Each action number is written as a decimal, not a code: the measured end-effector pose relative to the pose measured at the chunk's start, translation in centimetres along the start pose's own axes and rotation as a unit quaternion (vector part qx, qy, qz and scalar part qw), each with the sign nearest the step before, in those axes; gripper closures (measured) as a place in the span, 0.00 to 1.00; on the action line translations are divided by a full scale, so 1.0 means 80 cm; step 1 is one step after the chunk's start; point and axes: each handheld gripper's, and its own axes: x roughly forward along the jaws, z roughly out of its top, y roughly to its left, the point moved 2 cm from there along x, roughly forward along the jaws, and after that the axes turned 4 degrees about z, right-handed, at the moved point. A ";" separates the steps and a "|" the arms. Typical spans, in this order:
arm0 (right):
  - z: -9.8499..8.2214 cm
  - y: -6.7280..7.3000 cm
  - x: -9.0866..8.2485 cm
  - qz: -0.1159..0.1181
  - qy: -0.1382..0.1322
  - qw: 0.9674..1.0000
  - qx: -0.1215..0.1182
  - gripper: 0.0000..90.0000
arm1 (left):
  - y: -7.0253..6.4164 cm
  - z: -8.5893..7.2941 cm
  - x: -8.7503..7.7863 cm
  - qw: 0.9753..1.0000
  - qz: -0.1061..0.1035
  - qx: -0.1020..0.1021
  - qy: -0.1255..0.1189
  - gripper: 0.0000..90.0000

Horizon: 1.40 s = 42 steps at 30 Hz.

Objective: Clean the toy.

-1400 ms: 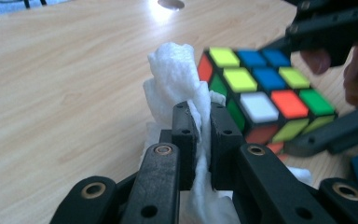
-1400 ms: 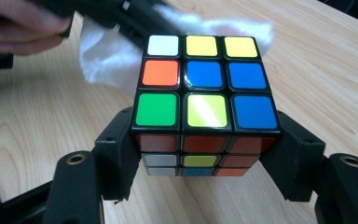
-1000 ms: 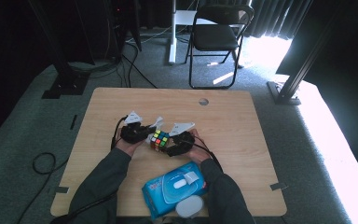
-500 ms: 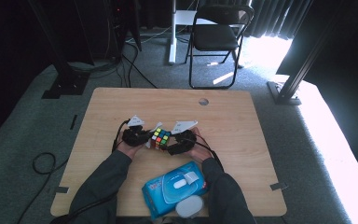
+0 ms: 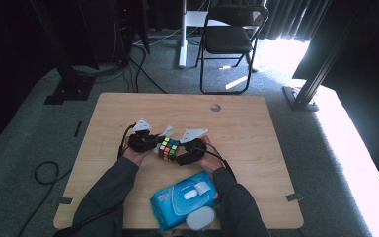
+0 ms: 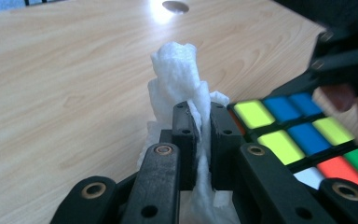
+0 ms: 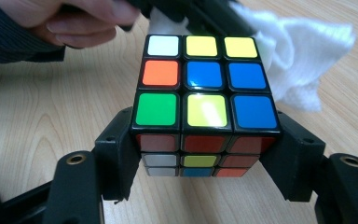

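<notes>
A scrambled colour cube (image 5: 168,148) sits low over the table between both hands. My right gripper (image 7: 205,151) is shut on it, a black jaw pressing each side, with the cube (image 7: 204,74) showing its blue, yellow, green, orange and white face. My left gripper (image 6: 200,114) is shut on a crumpled white wipe (image 6: 179,74) that stands up between its jaws. The cube (image 6: 298,135) lies just to the right of that wipe. In the right gripper view the wipe (image 7: 303,51) rests against the cube's far right corner. From above, my left gripper (image 5: 154,144) and right gripper (image 5: 180,153) meet at the cube.
A blue pack of wet wipes (image 5: 185,200) lies near the table's front edge between the forearms, with a round white lid (image 5: 201,218) just in front of it. The wooden table (image 5: 128,108) has a cable hole (image 5: 215,107) at the back. A folding chair (image 5: 232,39) stands beyond.
</notes>
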 end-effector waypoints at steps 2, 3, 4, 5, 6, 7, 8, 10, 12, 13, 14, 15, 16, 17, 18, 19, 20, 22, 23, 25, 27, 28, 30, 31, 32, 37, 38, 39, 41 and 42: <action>0.000 -0.001 0.000 -0.002 -0.001 1.000 0.003 0.38 | -0.001 0.002 -0.004 1.000 -0.002 0.002 -0.006 0.93; 0.000 -0.002 0.000 -0.003 -0.002 1.000 0.005 0.38 | -0.002 0.003 -0.006 1.000 -0.003 0.002 -0.007 0.93; -0.001 -0.003 0.000 -0.003 -0.001 1.000 0.007 0.38 | -0.003 0.004 -0.007 1.000 -0.003 0.003 -0.008 0.93; -0.001 -0.003 0.000 -0.003 -0.001 1.000 0.007 0.38 | -0.003 0.004 -0.007 1.000 -0.003 0.003 -0.008 0.93; -0.001 -0.004 -0.001 -0.005 -0.001 1.000 0.009 0.38 | -0.005 0.004 -0.011 1.000 -0.006 0.007 -0.010 0.93; -0.002 -0.006 -0.003 -0.009 -0.001 1.000 0.015 0.38 | -0.006 0.004 -0.012 1.000 -0.008 0.008 -0.012 0.93; -0.002 -0.007 -0.004 -0.012 -0.001 1.000 0.017 0.38 | -0.007 0.004 -0.013 1.000 -0.009 0.009 -0.013 0.93; -0.003 -0.010 -0.006 -0.017 -0.002 1.000 0.022 0.38 | -0.008 0.002 -0.016 1.000 -0.011 0.013 -0.013 0.93; -0.004 -0.012 -0.007 -0.024 -0.002 0.999 0.026 0.38 | -0.009 0.001 -0.018 1.000 -0.013 0.014 -0.012 0.93; -0.004 -0.013 -0.008 -0.028 -0.002 0.999 0.028 0.38 | -0.010 0.000 -0.019 1.000 -0.013 0.016 -0.012 0.93; -0.005 -0.015 -0.008 -0.032 -0.001 0.999 0.032 0.38 | -0.010 -0.002 -0.020 1.000 -0.014 0.015 -0.012 0.93; -0.005 -0.017 -0.008 -0.036 -0.002 0.999 0.038 0.38 | -0.011 -0.003 -0.021 1.000 -0.014 0.015 -0.014 0.93; -0.006 -0.019 -0.008 -0.038 -0.003 0.998 0.043 0.38 | -0.011 -0.004 -0.022 1.000 -0.014 0.016 -0.013 0.93; -0.006 -0.020 -0.008 -0.040 -0.004 0.998 0.048 0.38 | -0.012 -0.006 -0.022 1.000 -0.013 0.017 -0.013 0.93; -0.007 -0.021 -0.008 -0.042 -0.003 0.998 0.052 0.38 | -0.012 -0.007 -0.023 1.000 -0.013 0.018 -0.013 0.93; -0.007 -0.022 -0.008 -0.046 -0.002 0.997 0.055 0.38 | -0.013 -0.008 -0.023 1.000 -0.013 0.016 -0.014 0.93; -0.007 -0.023 -0.008 -0.050 -0.002 0.997 0.057 0.38 | -0.013 -0.008 -0.023 1.000 -0.013 0.016 -0.014 0.93; -0.008 -0.025 -0.008 -0.056 -0.002 0.996 0.063 0.38 | -0.014 -0.009 -0.024 1.000 -0.013 0.018 -0.015 0.93; -0.007 -0.025 -0.008 -0.058 -0.002 0.996 0.065 0.38 | -0.016 -0.010 -0.025 1.000 -0.015 0.019 -0.015 0.93; -0.007 -0.027 -0.008 -0.065 -0.002 0.995 0.069 0.38 | -0.019 -0.011 -0.025 0.999 -0.016 0.025 -0.013 0.93; -0.007 -0.028 -0.009 -0.070 -0.004 0.995 0.073 0.38 | -0.023 -0.012 -0.023 0.999 -0.020 0.031 -0.009 0.93; -0.006 -0.029 -0.009 -0.073 -0.005 0.995 0.074 0.38 | -0.025 -0.012 -0.021 0.999 -0.023 0.033 -0.007 0.93; -0.005 -0.029 -0.009 -0.077 -0.007 0.994 0.076 0.38 | -0.030 -0.014 -0.017 0.999 -0.027 0.040 0.000 0.93; -0.004 -0.028 -0.009 -0.078 -0.008 0.994 0.077 0.38 | -0.032 -0.015 -0.015 0.999 -0.030 0.042 0.003 0.93; -0.003 -0.029 -0.009 -0.079 -0.008 0.994 0.075 0.38 | -0.034 -0.017 -0.012 0.998 -0.033 0.044 0.006 0.93; -0.001 -0.029 -0.010 -0.081 -0.014 0.994 0.077 0.38 | -0.043 -0.026 0.001 0.996 -0.047 0.064 0.035 0.93; -0.001 -0.028 -0.010 -0.081 -0.015 0.994 0.078 0.38 | -0.045 -0.028 0.004 0.996 -0.048 0.068 0.042 0.93; 0.000 -0.028 -0.011 -0.081 -0.018 0.993 0.079 0.38 | -0.046 -0.030 0.006 0.995 -0.048 0.073 0.049 0.93; 0.001 -0.028 -0.012 -0.080 -0.023 0.993 0.080 0.38 | -0.048 -0.033 0.010 0.994 -0.048 0.079 0.059 0.93; 0.002 -0.028 -0.012 -0.080 -0.023 0.993 0.080 0.38 | -0.049 -0.034 0.011 0.994 -0.048 0.080 0.060 0.93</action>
